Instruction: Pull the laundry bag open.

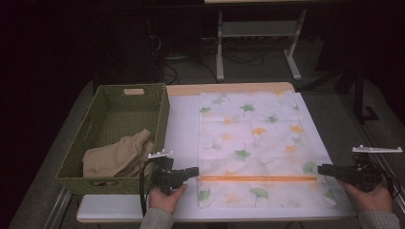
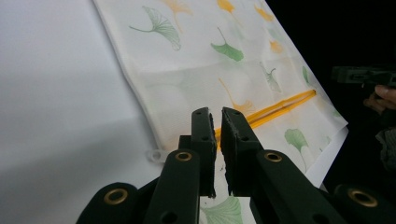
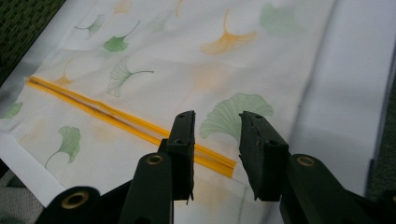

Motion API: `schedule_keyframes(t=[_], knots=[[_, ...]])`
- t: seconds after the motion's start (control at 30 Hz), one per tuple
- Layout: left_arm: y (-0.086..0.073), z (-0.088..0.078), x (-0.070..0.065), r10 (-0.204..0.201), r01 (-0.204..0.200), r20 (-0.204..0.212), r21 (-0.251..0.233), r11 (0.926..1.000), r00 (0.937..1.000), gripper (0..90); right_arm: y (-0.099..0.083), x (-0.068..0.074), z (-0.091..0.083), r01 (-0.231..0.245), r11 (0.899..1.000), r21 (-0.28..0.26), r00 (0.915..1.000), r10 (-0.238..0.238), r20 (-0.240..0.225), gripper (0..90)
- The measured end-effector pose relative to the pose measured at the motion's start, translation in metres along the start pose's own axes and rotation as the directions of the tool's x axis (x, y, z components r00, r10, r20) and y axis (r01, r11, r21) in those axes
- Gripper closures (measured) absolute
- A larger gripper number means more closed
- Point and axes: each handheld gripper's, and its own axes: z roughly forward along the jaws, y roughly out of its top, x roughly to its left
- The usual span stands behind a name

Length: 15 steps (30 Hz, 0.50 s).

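Note:
A translucent white bag (image 1: 253, 138) printed with green and orange ginkgo leaves lies flat on the white table cover (image 1: 181, 129). An orange zip strip (image 1: 258, 178) runs across its near end. My left gripper (image 1: 195, 171) sits at the strip's left end; in the left gripper view (image 2: 215, 113) the jaws stand a narrow gap apart and nothing is pinched between them. My right gripper (image 1: 320, 168) is at the strip's right end (image 3: 212, 163), and its jaws (image 3: 217, 116) are clearly apart above the bag, gripping nothing.
A green woven basket (image 1: 110, 90) stands at the left of the table with a beige cloth (image 1: 119, 155) bunched inside. The table's front edge runs just under my hands. Behind the table, the floor has a white desk frame (image 1: 258, 38) and cables.

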Motion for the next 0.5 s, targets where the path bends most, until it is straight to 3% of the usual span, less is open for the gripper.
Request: schedule_keyframes(t=[0.17, 0.5], knots=[[0.001, 0.002, -0.002, 0.000, -0.001, 0.013, 0.004, 1.0000, 0.9999, 80.0, 0.003, 0.007, 0.003, 0.018, 1.000, -0.003, 0.9997, -0.018, -0.013, 62.1], [0.010, 0.004, -0.011, 0.008, -0.009, 0.053, 0.019, 0.9998, 0.9986, 72.2, 0.012, 0.028, 0.018, 0.099, 0.995, 0.009, 0.9944, -0.099, -0.037, 48.6]])
